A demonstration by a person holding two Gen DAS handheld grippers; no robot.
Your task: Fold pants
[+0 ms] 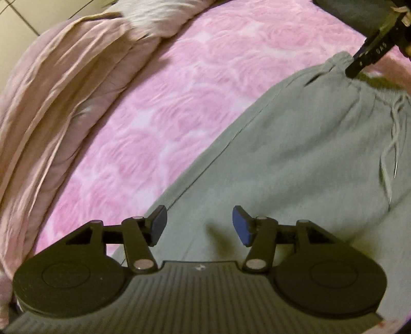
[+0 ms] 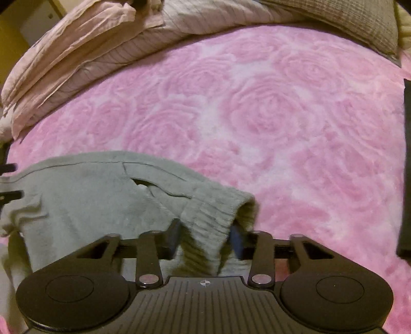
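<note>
While the left claw (image 1: 199, 227) hangs w/ its jaws parted over the grey-green knit sweatpants (image 1: 295, 159), nothing sits between its blue pads (image 1: 241, 226); cloth lies below them, not pinched. Pants lie flat on the bed, on a pink fleece blanket w/ raised rose pattern (image 1: 179, 102). Left edge of the pants, a long side seam, runs diagonally from just beside the left pad up toward the far right. Pale drawstrings (image 1: 393, 133) trail down the cloth at the right, near the ribbed waistband (image 1: 339, 61), where the right claw's black tip meets the band's edge.

Right wrist view: right claw (image 2: 205, 237) has the ribbed waistband (image 2: 213, 218) bunched up between its pads; whether the pads actually press it I can't tell, slight blur. Waistband corner is lifted and folds over at the right pad. A slit pocket (image 2: 154, 185) gapes just behind it. Rest of the pants spreads left, to the frame edge.

Beyond the pants, the blanket is open across the middle and right. Far left edge: a rumpled pale pink-beige duvet (image 2: 77, 51), heaped along the bed's side. Far right: a grey checked pillow (image 2: 346, 23), and a dark folded item (image 2: 405, 167) at the frame edge.
</note>
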